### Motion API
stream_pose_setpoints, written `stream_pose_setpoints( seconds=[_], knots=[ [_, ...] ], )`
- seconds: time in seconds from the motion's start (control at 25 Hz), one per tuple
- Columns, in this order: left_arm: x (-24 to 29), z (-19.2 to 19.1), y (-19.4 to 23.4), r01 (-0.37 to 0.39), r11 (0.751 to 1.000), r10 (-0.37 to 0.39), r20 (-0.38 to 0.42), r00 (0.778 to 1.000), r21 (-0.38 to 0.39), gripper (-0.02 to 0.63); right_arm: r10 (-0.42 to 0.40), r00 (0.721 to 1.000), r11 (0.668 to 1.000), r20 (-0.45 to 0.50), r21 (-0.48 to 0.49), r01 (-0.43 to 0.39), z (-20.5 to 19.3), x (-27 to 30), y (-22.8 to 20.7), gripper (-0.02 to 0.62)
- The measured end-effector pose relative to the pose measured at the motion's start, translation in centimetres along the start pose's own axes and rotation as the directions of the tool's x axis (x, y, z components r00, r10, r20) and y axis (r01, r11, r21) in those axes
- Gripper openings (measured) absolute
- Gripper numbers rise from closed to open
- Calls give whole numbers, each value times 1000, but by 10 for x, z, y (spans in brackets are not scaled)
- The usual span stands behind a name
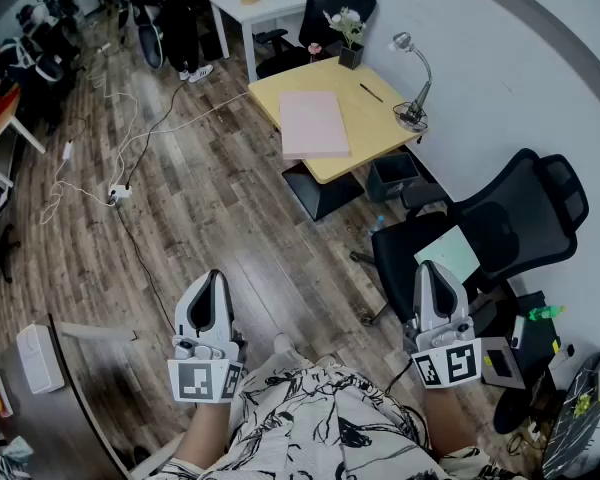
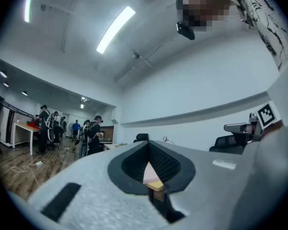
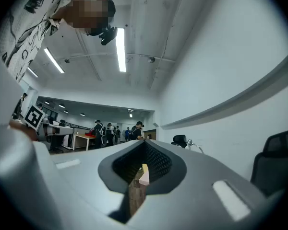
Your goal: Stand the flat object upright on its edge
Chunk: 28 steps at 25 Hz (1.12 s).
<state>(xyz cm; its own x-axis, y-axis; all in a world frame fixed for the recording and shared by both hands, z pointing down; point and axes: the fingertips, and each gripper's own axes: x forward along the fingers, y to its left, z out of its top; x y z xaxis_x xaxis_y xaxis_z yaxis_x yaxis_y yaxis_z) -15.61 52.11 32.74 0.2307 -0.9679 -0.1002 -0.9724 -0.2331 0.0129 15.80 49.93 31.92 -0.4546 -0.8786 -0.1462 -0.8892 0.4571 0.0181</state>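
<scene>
Looking down over a broad wood floor (image 1: pixel 210 208), lying open from the person's knees to the yellow table (image 1: pixel 375 128) and crossed on the left by trailing white cables (image 1: pixel 130 153). Curving past on the right along a white wall (image 1: pixel 520 58). Crowding the right side with a black office chair (image 1: pixel 510 213), standing just ahead of the right gripper (image 1: pixel 430 268) and carrying a pale green sheet (image 1: pixel 450 253) on its seat.

Lying flat on the yellow table, close to its near-left edge and well apart from both grippers: a pink board (image 1: pixel 313 123).

Holding the left gripper (image 1: pixel 213 280) and the right one fully closed, gripping nothing, both pointing out toward the table. Showing black-and-white square markers on their cubes.

Sharing the tabletop's far side: a desk lamp (image 1: pixel 412 83), a potted plant (image 1: pixel 350 46) and a pen (image 1: pixel 371 92).
</scene>
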Motion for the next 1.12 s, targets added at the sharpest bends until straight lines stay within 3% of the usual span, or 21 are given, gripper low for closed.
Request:
stream_pose_setpoints(
  seconds=[0.32,0.48,0.64,0.8,0.92,1.12],
  knots=[
    [-1,-7,3,-1,1000,1,-18,1000,-21,2,11,1000,1000,-5,-13,-11,-4,5,6,-8],
    [0,-4,5,54,989,-49,36,998,-139,2,7,999,1000,33,31,-8,1,3,4,-8],
    [7,-12,2,49,996,-50,-17,999,-70,2,3,998,998,64,58,-6,5,1,2,-8],
    [15,-17,-2,66,996,-68,-31,997,-67,3,-16,998,999,57,46,13,2,2,-2,-6],
    [20,-16,-3,66,996,-68,-29,997,-64,112,-8,998,999,61,46,5,2,5,-2,6],
    [21,-8,3,50,996,-49,17,999,-75,230,12,999,998,47,65,-15,-2,11,0,129]
  ],
)
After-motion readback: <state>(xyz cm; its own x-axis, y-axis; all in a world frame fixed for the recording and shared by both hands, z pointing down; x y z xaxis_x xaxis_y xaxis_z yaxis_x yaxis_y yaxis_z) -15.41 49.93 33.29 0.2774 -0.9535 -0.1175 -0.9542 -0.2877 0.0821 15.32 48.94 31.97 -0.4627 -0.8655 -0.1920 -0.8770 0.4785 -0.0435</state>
